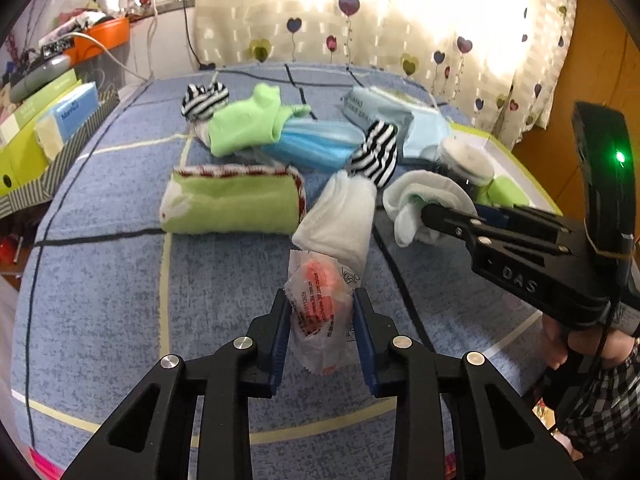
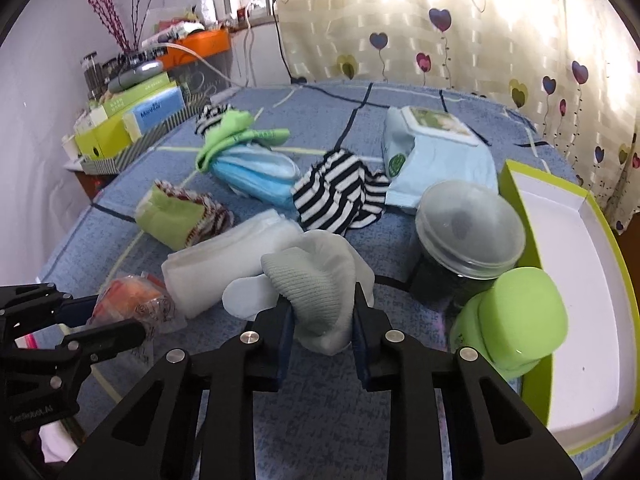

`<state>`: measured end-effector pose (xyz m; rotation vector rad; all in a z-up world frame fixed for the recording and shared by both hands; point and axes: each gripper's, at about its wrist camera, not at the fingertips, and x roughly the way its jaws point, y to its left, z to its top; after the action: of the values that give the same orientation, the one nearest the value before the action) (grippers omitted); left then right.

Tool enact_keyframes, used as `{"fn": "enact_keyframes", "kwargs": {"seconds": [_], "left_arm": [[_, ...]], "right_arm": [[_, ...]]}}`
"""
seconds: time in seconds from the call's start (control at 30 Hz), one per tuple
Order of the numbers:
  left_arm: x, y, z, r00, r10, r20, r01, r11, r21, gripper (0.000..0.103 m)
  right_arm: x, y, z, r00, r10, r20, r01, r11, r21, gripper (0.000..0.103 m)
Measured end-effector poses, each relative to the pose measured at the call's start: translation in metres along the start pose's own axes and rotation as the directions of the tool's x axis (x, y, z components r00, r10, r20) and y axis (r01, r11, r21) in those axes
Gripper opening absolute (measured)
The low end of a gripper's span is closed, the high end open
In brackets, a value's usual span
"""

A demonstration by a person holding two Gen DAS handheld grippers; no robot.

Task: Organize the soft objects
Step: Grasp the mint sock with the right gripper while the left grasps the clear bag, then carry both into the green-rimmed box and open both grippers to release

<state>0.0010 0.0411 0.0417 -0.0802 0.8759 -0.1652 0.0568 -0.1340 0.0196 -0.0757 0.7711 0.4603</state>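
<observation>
On the blue bedspread (image 1: 100, 300) my left gripper (image 1: 321, 295) is shut on a clear plastic packet with orange pieces inside (image 1: 316, 312); both blue pads press its sides. In the right wrist view my right gripper (image 2: 322, 304) is shut on a bunched white and grey sock (image 2: 316, 276). The same sock (image 1: 416, 192) shows at the right gripper's tip in the left wrist view. Behind them lie a folded white cloth (image 1: 340, 220), a rolled green towel (image 1: 232, 200), two striped socks (image 1: 376, 152), blue face masks (image 1: 316, 140) and a green sock (image 1: 248, 120).
A green box with a white inside (image 2: 568, 272) stands open at the right edge of the bed. Next to it are a dark jar with a clear lid (image 2: 468, 232) and a green bottle (image 2: 516, 316). A pale blue wipes pack (image 2: 436, 160) lies behind. Boxes (image 1: 48, 120) crowd the left side.
</observation>
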Motion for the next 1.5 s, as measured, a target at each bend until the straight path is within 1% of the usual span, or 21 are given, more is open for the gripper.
{"fn": "enact_keyframes", "kwargs": {"seconds": [0.13,0.2,0.33,0.57,0.77,0.93,1.07,1.1,1.2,1.3,1.37,1.4,1.5], "left_arm": [[-0.008,-0.004,0.009,1.0,-0.005,0.023,0.005,1.0,0.015,0.029],[-0.012,-0.007,0.014,0.999,-0.022,0.031,0.021,1.0,0.02,0.029],[-0.016,-0.018,0.027,0.998,-0.032,0.048,0.029,0.998,0.052,0.029],[-0.016,-0.046,0.051,0.994,-0.079,0.073,0.072,0.993,0.099,0.029],[-0.014,-0.082,0.075,0.986,-0.141,0.093,0.124,0.978,0.166,0.029],[-0.002,-0.108,0.091,0.978,-0.193,0.08,0.174,0.963,0.205,0.029],[0.011,-0.132,0.104,0.966,-0.253,0.05,0.234,0.942,0.239,0.029],[0.016,-0.14,0.108,0.961,-0.275,0.041,0.256,0.933,0.253,0.029],[0.031,-0.16,0.117,0.951,-0.308,0.015,0.292,0.915,0.278,0.029],[0.048,-0.177,0.123,0.945,-0.328,-0.024,0.32,0.9,0.298,0.029],[0.057,-0.186,0.125,0.942,-0.333,-0.035,0.327,0.894,0.306,0.029],[0.061,-0.191,0.125,0.939,-0.342,-0.04,0.337,0.887,0.317,0.029],[0.08,-0.204,0.127,0.934,-0.346,-0.089,0.356,0.877,0.323,0.029]], "right_arm": [[-0.014,-0.004,0.002,1.0,-0.011,0.025,0.011,1.0,0.016,0.026],[-0.025,-0.009,0.003,0.999,-0.03,0.043,0.028,0.999,0.032,0.026],[-0.045,-0.022,0.007,0.995,-0.069,0.076,0.065,0.996,0.062,0.026],[-0.073,-0.055,0.009,0.983,-0.154,0.101,0.141,0.982,0.127,0.026],[-0.095,-0.085,0.006,0.967,-0.229,0.115,0.205,0.96,0.191,0.026],[-0.107,-0.111,-0.001,0.95,-0.293,0.107,0.259,0.933,0.249,0.026],[-0.111,-0.133,-0.008,0.937,-0.34,0.083,0.302,0.905,0.3,0.026],[-0.111,-0.139,-0.011,0.933,-0.352,0.073,0.313,0.896,0.313,0.026],[-0.107,-0.156,-0.018,0.923,-0.383,0.034,0.349,0.872,0.343,0.026],[-0.1,-0.168,-0.025,0.92,-0.393,-0.005,0.369,0.858,0.357,0.026],[-0.095,-0.171,-0.029,0.912,-0.408,-0.028,0.392,0.851,0.349,0.026],[-0.092,-0.172,-0.031,0.908,-0.417,-0.041,0.405,0.847,0.344,0.026],[-0.085,-0.177,-0.036,0.908,-0.414,-0.061,0.407,0.843,0.352,0.026]]}}
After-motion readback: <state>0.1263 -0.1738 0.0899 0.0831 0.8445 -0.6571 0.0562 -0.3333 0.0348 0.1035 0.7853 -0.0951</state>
